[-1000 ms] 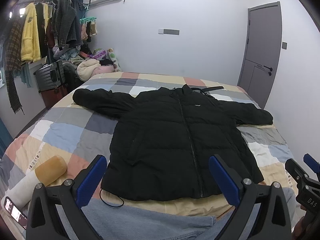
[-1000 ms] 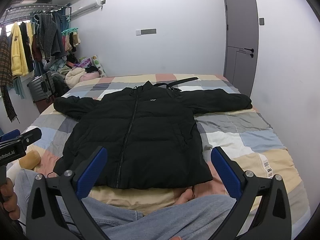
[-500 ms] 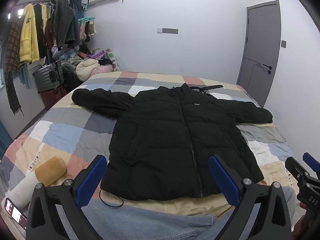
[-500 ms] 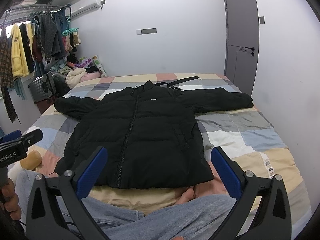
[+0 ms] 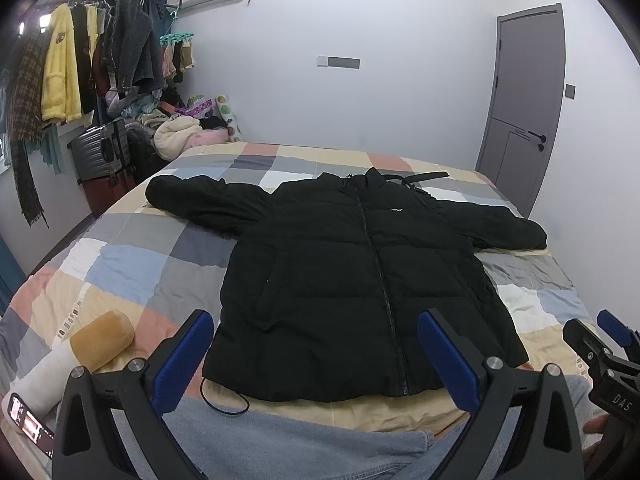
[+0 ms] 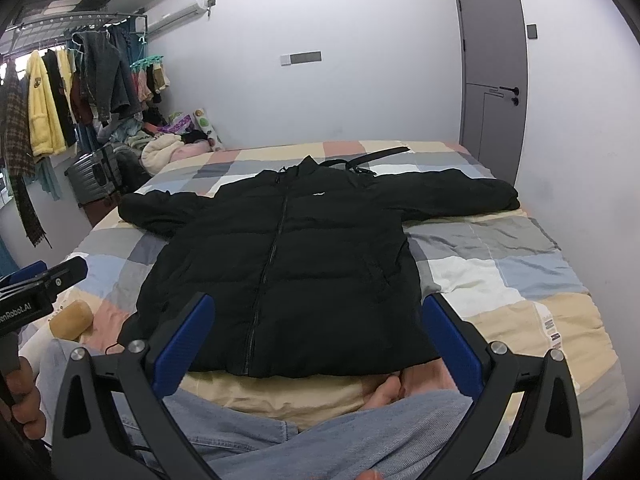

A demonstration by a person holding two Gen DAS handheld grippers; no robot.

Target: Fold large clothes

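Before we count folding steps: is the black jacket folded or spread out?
Spread out: black jacket lies flat on the bed, zipped, both sleeves stretched sideways.

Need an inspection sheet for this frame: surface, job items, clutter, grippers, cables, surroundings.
Surface: bed with a patchwork cover, lightly wrinkled.
Job's things: black puffer jacket lying flat, zipped, sleeves spread.
Clutter: yellow-ended roll, phone, black strap behind the collar.
Grippers: left gripper open, empty; right gripper open, empty; both short of the hem.
Cables: thin black cord at the hem.
Surroundings: clothes rack, suitcase, grey door.
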